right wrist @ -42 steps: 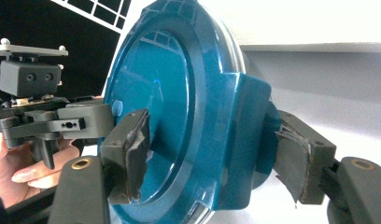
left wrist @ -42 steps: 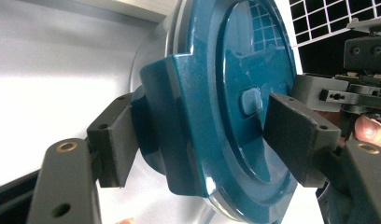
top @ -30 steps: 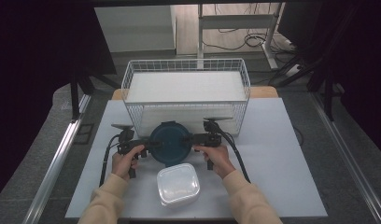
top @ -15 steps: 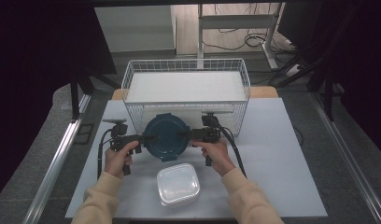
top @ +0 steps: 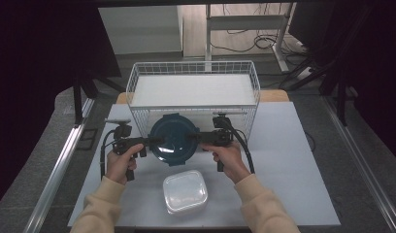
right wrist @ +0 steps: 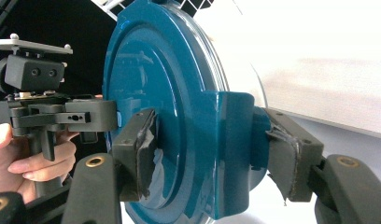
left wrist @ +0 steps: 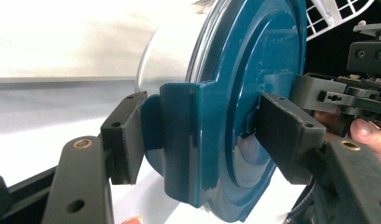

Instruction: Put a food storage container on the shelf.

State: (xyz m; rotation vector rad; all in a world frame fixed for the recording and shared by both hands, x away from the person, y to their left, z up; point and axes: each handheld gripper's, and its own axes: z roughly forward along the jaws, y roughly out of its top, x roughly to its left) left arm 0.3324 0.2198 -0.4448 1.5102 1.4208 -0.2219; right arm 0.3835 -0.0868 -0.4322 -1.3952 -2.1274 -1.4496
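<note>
Two grippers share one load above pale grey table, dark room around. Left gripper pinches side clip of round teal-lidded container; right gripper pinches opposite clip. High view adds white wire basket beyond jaws, clear square tub nearer person. Gripper views reveal glossy ridged lid, pale bowl beneath.

Basket: white wire basket, far side of table, white liner inside.
Container: clear lidded plastic container, near table edge.
Table: white top.
</note>
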